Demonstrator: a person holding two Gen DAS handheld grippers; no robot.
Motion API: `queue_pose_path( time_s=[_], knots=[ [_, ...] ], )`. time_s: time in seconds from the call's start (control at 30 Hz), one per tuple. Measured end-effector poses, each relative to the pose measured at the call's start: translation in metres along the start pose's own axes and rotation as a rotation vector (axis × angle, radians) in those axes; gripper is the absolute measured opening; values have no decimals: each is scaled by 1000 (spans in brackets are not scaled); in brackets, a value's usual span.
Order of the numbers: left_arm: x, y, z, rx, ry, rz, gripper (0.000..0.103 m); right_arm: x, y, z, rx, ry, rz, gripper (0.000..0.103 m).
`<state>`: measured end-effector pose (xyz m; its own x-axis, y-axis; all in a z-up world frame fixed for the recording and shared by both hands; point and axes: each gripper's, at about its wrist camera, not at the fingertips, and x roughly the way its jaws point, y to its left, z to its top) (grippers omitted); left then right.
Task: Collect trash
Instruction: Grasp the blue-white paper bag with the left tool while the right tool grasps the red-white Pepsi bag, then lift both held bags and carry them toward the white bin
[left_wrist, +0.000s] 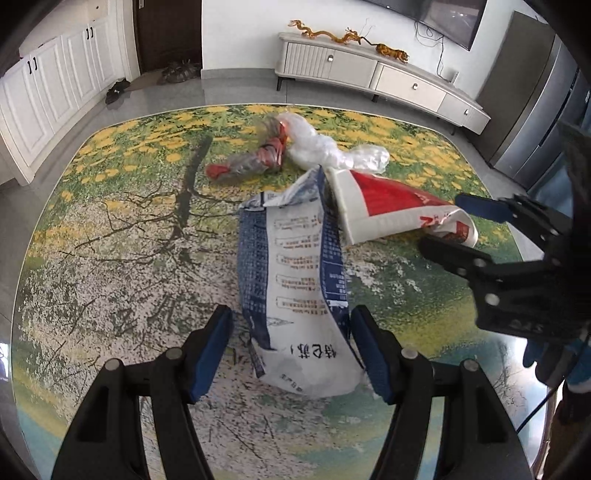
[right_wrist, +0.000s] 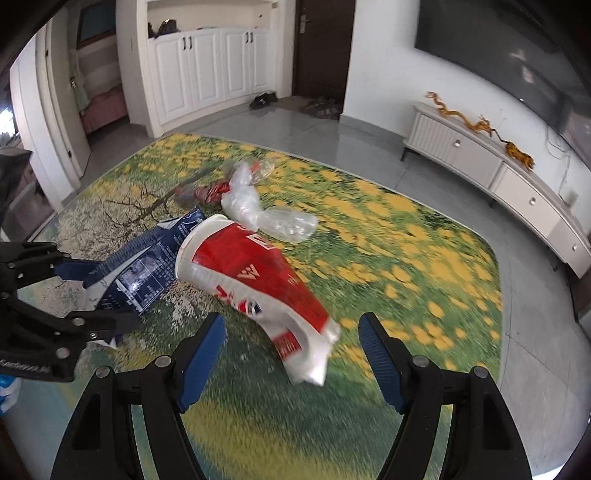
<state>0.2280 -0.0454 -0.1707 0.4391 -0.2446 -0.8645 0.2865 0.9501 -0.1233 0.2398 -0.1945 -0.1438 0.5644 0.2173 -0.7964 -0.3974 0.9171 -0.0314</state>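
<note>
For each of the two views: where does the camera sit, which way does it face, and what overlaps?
Left wrist: on the left gripper, angled down at the blue-white bag; right gripper shows at right.
Right wrist: on the right gripper, angled down at the red-white bag; left gripper shows at left.
Shared: both bags, clear plastic, floral tabletop, TV cabinet.

Bare rug (right_wrist: 388, 240) right of cup (right_wrist: 255, 273), blue bag (right_wrist: 147, 269) crowding left

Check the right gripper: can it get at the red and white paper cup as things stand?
Probably yes. The right gripper hangs open over the cup's crushed near end, nothing between them. The blue and white bag lies off to one side.
</note>
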Motion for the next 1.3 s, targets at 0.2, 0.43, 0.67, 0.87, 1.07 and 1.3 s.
queue_pose_path(
  time_s=[0.2,0.43,0.67,0.87,1.07,1.3],
  knots=[
    [-6,9,-7,-3,-24,-9,52,14,8,4,-39,13,17,65],
    [-16,17,-24,-7,-44,-27,51,13,20,-3,-68,11,33,29],
    [-30,22,-40,-41,-56,-54,51,0,26,-18,-13,-6,55,28],
    [-42,25,-55,-89,-54,-89,51,-27,27,-32,62,-32,76,28],
    [-63,29,-71,-108,-82,-108,51,-57,28,-46,114,-58,72,28],
    [-90,31,-84,-117,-126,-123,51,-90,29,-68,175,-83,53,28]
  ],
)
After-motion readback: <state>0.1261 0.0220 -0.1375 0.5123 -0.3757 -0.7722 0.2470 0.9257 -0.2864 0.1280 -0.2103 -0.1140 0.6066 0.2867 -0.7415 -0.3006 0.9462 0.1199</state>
